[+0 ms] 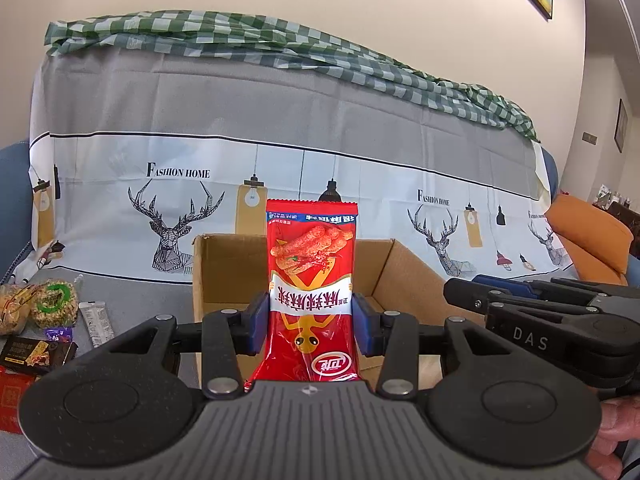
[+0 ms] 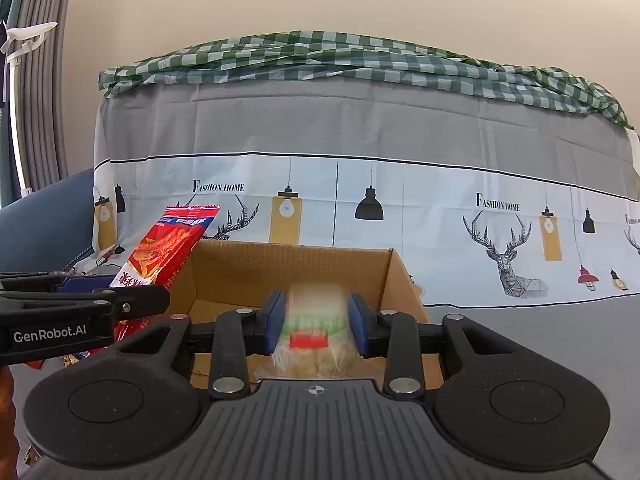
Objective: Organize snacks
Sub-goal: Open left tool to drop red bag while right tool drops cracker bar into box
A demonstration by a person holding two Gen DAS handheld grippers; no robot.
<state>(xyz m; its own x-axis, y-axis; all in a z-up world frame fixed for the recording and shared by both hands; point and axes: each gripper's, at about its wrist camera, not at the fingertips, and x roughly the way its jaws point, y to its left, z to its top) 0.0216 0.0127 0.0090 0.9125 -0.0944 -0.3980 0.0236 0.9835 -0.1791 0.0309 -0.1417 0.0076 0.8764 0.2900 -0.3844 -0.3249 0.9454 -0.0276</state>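
While the left gripper (image 1: pixel 311 318) clamps a red spicy-strip snack packet (image 1: pixel 311 280) between its blue pads (image 1: pixel 258 320), the packet stands upright and upside down, its print inverted, in front of the open cardboard box (image 1: pixel 236 268). The jaws are narrowed onto the packet's middle, both pads touching its sides. From the right wrist view the same packet (image 2: pixel 168 252) leans at the box's left edge, above the near left corner.

The right gripper (image 2: pixel 316 322) has its blue pads (image 2: pixel 275 320) set on either side of a pale wrapped snack with a green and red label (image 2: pixel 310 328); that snack is blurred, and I cannot tell whether the pads press it or merely flank it. It sits over the box (image 2: pixel 240 272) near the front wall. In the left wrist view the right gripper (image 1: pixel 460 294) reaches in from the right, just beside the box's right wall.

To the left of the box, on the grey cloth surface (image 1: pixel 132 300), lie other snacks: two round puffed-rice cakes in clear wrap (image 1: pixel 54 304), a slim silver bar (image 1: pixel 96 322), a dark flat packet (image 1: pixel 32 354) and a red pack (image 1: pixel 14 400) at the frame edge. Behind the box hangs a printed cover with deer heads and lamps (image 1: pixel 180 220), topped by a rumpled green checked cloth (image 1: pixel 240 36). An orange cushion (image 1: pixel 588 236) lies at far right.
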